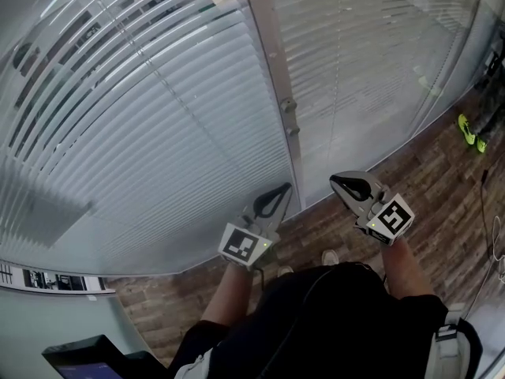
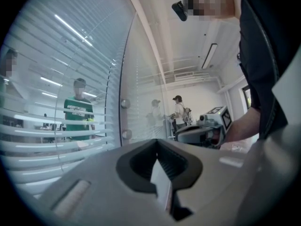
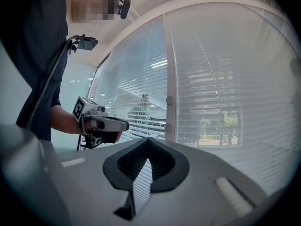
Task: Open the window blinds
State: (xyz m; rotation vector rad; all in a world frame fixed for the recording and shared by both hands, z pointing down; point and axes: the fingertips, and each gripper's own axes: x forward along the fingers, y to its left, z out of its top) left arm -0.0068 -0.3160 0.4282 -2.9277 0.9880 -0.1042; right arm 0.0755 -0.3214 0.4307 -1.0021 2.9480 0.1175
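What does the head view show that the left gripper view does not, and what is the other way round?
Only the head view: the brown wood-plank floor, a yellow-green object lying on it, and the black-and-white marker cube on the left gripper. Only the left gripper view: a person in a green shirt behind the slats, a person in a cap further off, and a long ceiling light. Both: the white horizontal window blinds, the grey vertical frame post with two round fittings, and the right gripper with jaws together.
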